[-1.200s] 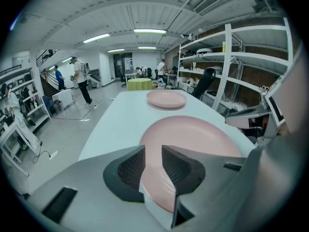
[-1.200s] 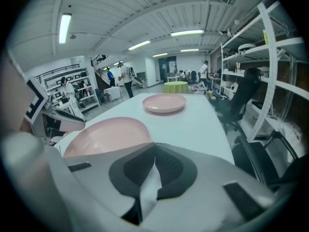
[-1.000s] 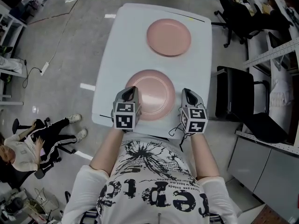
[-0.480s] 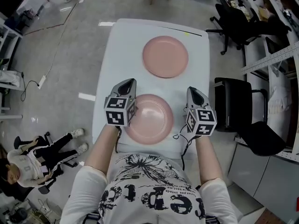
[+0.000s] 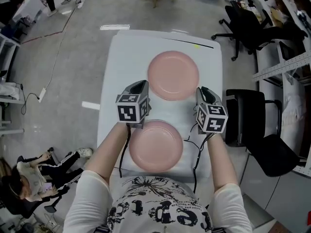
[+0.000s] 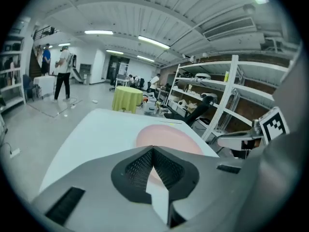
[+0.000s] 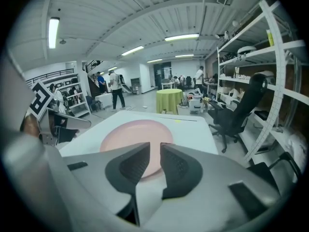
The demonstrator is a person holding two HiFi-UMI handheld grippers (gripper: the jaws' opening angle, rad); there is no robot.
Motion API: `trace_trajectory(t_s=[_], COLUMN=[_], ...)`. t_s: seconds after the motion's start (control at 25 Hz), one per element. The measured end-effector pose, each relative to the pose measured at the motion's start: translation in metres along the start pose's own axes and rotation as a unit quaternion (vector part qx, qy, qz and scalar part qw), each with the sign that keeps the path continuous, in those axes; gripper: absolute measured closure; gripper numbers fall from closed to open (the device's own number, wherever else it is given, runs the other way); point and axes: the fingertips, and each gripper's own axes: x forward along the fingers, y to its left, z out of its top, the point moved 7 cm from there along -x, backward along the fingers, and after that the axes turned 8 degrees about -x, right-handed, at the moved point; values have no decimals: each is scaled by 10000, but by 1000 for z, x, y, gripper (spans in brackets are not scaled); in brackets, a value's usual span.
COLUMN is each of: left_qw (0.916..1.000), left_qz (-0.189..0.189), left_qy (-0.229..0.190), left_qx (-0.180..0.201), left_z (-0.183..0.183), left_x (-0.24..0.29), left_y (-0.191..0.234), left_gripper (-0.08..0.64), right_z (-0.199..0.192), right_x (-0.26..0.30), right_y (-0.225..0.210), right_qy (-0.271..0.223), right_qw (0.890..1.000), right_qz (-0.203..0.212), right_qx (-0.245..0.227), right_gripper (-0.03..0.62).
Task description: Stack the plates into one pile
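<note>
Left claw (image 5: 140,85) clenched empty, right claw (image 5: 203,91) just opening on nothing, both flanking far pink plate (image 5: 173,75)

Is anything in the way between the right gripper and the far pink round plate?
No, nothing visible. Only bare white table lies between the right gripper and the far pink round plate. Its jaws have just been opening, with nothing between them.

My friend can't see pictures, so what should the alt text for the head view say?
On a white table, a near plate and a far plate, both pink, lie apart, unstacked. The left gripper and right gripper flank the far plate's near edge, holding nothing; the right gripper's jaws have just been opening.
</note>
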Motion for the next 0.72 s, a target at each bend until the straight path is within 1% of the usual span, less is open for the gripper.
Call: trace_trajectory(t_s=[0.04,0.08,0.16,0.2,0.36,0.44,0.56,0.64,0.68,0.72], left_qw=[9998,9993,9984,9980,9958,9949,9939,9926,9920,9916], left_qz=[40,95,157,140,-14,-22,-19,-26,-37,-55], left_qy=[112,232,432,501,686,759,929,1058,1090,1099], left_qx=[-165,-269,-341,-367,-605,-664,-588,-598,-633,-681], left_z=[-1,-2,-3,-4,-12,-13,-14,-17,-18,-19], left_x=[10,21,41,50,77,85,96,101,102,103], left_y=[5,11,22,26,35,40,45,47,47,47], left_gripper=[558,550,481,461,383,376,379,396,422,428], right_z=[1,1,-1,-4,-19,-22,-24,-29,-31,-33], right_x=[8,16,35,45,77,86,99,104,105,106], right_y=[-3,-5,-12,-15,-27,-29,-31,-32,-32,-32], right_qy=[32,63,148,203,492,590,736,808,821,824], right_qw=[10000,9999,9996,9994,9977,9968,9951,9938,9934,9932], right_qz=[-60,-109,-181,-205,-292,-405,-511,-491,-482,-472], right_qx=[26,67,168,216,357,352,406,577,640,677], right_gripper=[509,481,462,450,448,449,465,465,465,473])
